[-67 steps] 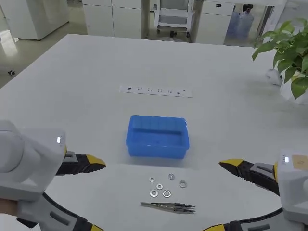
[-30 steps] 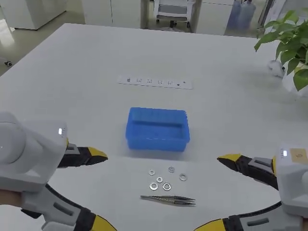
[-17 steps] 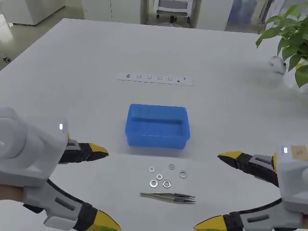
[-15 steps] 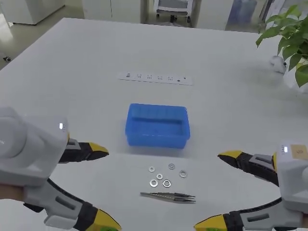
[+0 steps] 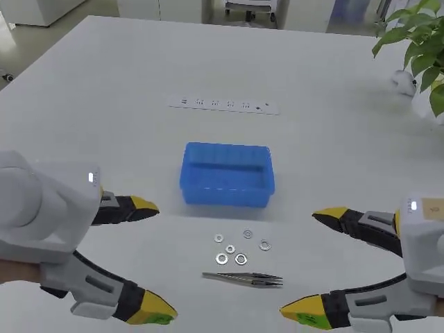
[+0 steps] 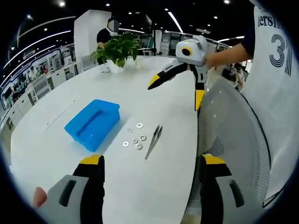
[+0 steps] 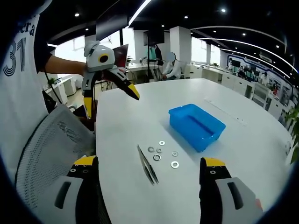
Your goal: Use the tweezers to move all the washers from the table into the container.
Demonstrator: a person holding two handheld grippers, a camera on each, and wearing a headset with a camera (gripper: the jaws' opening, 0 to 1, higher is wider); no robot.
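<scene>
The left gripper and the right gripper are held at the two sides, facing each other, each with its jaws spread wide and gripping nothing, yellow tips pointing inward, a bare forearm behind the right one.

**Blue box, silver rings, yellow-tipped jaws**

The container is a saturated plain blue, with faint vertical ribbing on its far inner wall. The washers are bright silver, and the tweezers are a duller steel grey. The worktop is plain off-white. The power strip is white with small dark markings. The left hand-held gripper and right hand-held gripper have white bodies, black jaws and yellow tips, the nearer tips marked green. The plant has green leaves. A person's shirt is white with dark-blue numerals, and the chair is grey mesh.
</scene>
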